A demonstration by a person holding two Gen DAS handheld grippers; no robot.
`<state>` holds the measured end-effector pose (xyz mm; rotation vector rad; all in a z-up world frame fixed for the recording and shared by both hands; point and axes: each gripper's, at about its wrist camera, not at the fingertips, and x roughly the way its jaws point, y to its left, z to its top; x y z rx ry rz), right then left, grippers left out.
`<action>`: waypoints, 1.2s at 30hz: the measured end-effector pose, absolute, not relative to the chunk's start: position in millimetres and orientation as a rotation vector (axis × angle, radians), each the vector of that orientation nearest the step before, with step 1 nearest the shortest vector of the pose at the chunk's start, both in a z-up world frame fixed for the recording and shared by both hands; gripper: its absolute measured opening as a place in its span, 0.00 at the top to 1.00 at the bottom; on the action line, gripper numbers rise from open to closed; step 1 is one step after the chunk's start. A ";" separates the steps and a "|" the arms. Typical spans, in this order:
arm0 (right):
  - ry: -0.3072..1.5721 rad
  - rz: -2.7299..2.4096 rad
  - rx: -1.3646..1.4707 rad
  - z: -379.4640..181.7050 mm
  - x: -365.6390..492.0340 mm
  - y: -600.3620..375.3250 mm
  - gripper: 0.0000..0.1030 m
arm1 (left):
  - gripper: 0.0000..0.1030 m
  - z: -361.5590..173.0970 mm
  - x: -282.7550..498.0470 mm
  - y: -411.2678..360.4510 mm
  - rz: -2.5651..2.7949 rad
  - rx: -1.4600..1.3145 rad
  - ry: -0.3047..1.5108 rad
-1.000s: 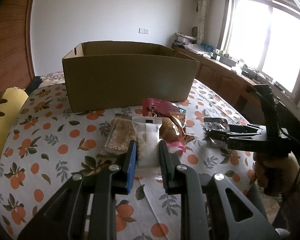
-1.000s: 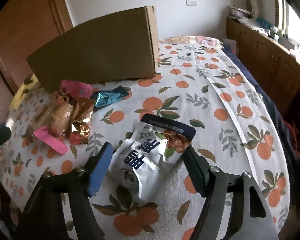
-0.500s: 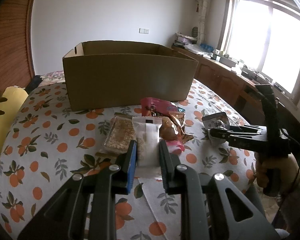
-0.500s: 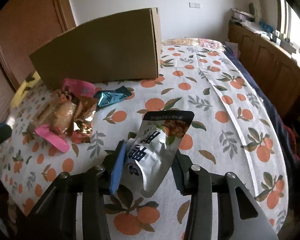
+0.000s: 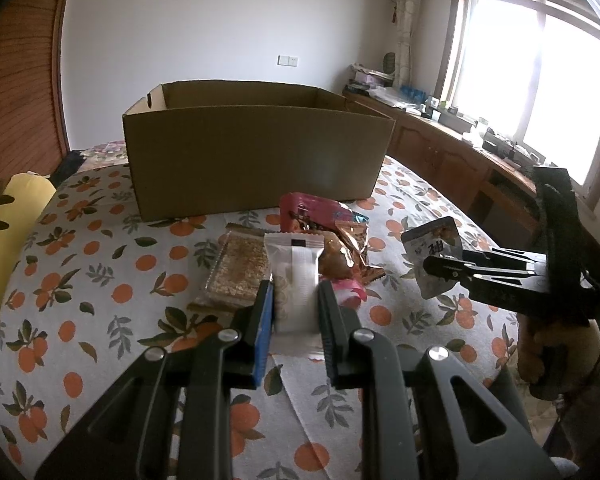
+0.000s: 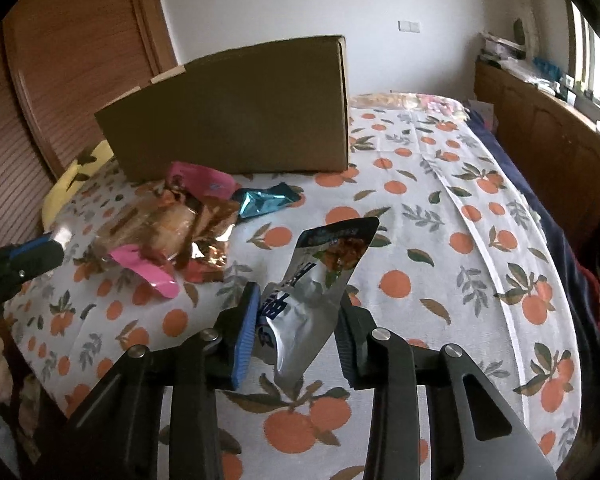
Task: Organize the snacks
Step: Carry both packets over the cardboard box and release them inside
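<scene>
The left gripper [image 5: 295, 312] is closed on a white snack packet [image 5: 296, 280], both fingers pressing its long sides; the packet's near end lies between the fingers and its far end points toward the cardboard box [image 5: 256, 156]. The right gripper [image 6: 296, 324] clamps a silver foil pouch [image 6: 316, 284] (blue characters on its face, a food picture near the top edge) and holds it tilted, clear of the orange-print tablecloth [image 6: 440, 240]. In the left wrist view the same pouch [image 5: 434, 252] appears at the right gripper's fingertips, right of the snack pile. That pile lies on the cloth just in front of the box: a clear-wrapped grain bar [image 5: 238, 268] touching the white packet's left side, a gold foil wrapper [image 5: 348, 248], a pink packet [image 5: 312, 212] and a teal wrapper [image 6: 264, 200]. The box stands open-topped; its interior contents cannot be determined.
</scene>
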<state>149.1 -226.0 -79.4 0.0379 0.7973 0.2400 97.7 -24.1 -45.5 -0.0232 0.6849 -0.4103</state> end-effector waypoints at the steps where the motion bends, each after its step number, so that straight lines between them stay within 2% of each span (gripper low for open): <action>1: 0.794 0.243 0.040 -78.2 148.3 -225.5 0.67 | 0.81 -45.4 97.4 -24.4 -0.410 -0.023 0.684; 20: 0.706 0.328 -0.024 -28.1 125.5 -210.4 0.67 | 0.81 -15.8 102.1 -13.6 -0.396 -0.006 0.632; 36: 0.600 0.388 -0.099 31.5 151.7 -199.0 0.67 | 0.81 33.8 159.1 1.3 -0.395 0.028 0.571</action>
